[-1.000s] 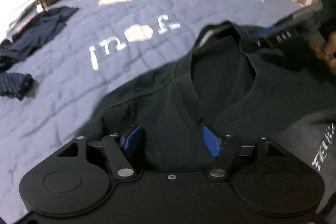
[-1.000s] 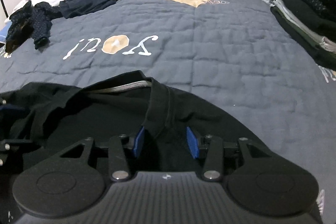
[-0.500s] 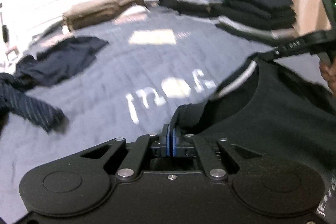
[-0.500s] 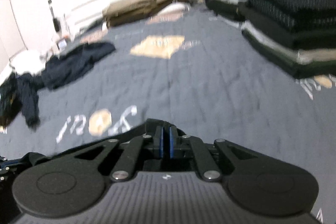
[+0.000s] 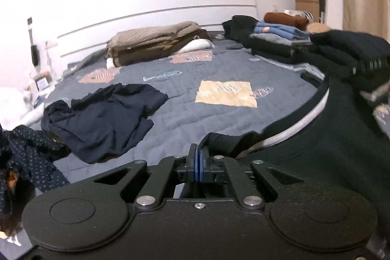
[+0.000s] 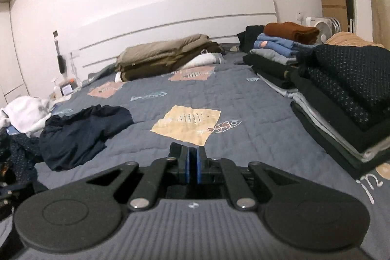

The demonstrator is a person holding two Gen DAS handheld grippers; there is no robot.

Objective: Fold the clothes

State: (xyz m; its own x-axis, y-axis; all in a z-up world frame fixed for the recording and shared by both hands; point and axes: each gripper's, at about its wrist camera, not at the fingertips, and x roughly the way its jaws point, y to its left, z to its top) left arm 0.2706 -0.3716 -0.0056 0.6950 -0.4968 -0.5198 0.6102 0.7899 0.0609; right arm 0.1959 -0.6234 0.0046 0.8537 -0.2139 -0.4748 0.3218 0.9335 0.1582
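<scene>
A black T-shirt [image 5: 324,150] with a grey-lined collar hangs lifted above the bed at the right of the left wrist view. My left gripper [image 5: 197,155] is shut on a fold of its shoulder. My right gripper [image 6: 192,157] is shut; a thin edge of the black shirt [image 6: 175,146] shows beside its blue pads. The right gripper's body also shows in the left wrist view [image 5: 368,65], at the shirt's far shoulder. The rest of the shirt is hidden below both grippers.
The grey-blue quilt [image 6: 243,99] covers the bed. A crumpled navy garment [image 5: 104,116] lies at the left, with a dotted dark one [image 5: 26,152] nearer. Folded stacks [image 6: 341,94] line the right side. Folded beige bedding [image 6: 165,57] lies by the white headboard.
Both grippers closed on the black shirt's shoulders and lifted it off the quilt. Both views now look level along the bed toward the headboard.
</scene>
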